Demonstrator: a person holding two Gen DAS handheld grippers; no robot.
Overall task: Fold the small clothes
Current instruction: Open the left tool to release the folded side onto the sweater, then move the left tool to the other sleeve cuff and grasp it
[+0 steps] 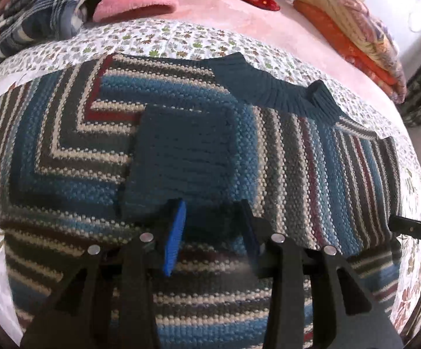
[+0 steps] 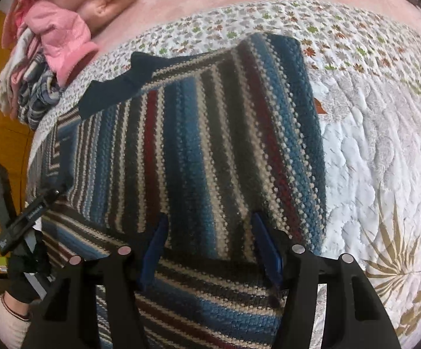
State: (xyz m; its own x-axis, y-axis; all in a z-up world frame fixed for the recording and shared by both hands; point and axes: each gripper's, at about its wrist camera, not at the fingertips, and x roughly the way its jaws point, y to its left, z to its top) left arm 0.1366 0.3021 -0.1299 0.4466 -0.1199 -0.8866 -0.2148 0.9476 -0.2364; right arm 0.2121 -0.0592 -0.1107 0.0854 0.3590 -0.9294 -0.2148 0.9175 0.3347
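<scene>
Fingers [image 1: 210, 232] spread | sweater [image 1: 181, 151] cuff between (flat on quilt [image 1: 181, 37])

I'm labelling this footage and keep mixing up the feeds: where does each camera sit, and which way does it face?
Left wrist: on the left gripper, looking forward over the striped sweater toward its dark collar; own blue fingers show, open.
Right wrist: on the right gripper, facing the sweater's folded right side and quilt; own fingers show, and the left gripper at far left.
Shared: sweater, quilt, pink clothes pile.

Spread fingers [image 2: 268, 247] over striped sweater [image 2: 210, 145] on quilt [image 2: 370, 145].
</scene>
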